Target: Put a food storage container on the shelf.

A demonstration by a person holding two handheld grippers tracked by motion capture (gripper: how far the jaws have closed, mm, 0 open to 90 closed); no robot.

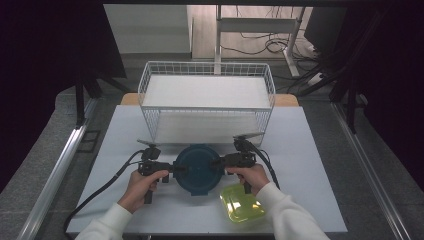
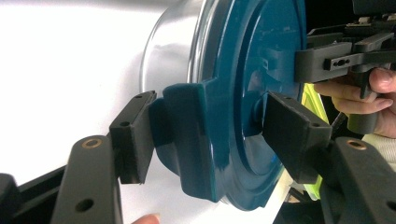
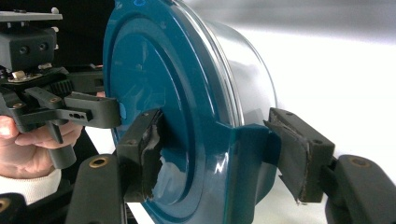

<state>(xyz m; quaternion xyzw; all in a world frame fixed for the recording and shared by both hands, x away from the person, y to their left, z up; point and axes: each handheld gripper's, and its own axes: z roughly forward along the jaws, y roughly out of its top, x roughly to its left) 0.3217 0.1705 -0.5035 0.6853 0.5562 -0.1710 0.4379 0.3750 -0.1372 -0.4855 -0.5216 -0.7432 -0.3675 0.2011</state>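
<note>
A lab-style recording station, not a home: a plain pale grey tabletop [image 1: 310, 150] stands between black curtains [image 1: 45, 75], flanked by aluminium floor rails [image 1: 55, 170]. At twelve o'clock sits a white wire basket shelf [image 1: 206, 95]; beyond it, a white desk frame [image 1: 260, 25] and loose cables [image 1: 270, 47] at one o'clock.

White wire basket [image 1: 206, 95] behind; yellow-green lid [image 1: 242, 203] at front right.

No writing, label, brand or number can be read anywhere from where I stand, on any surface here.
</note>
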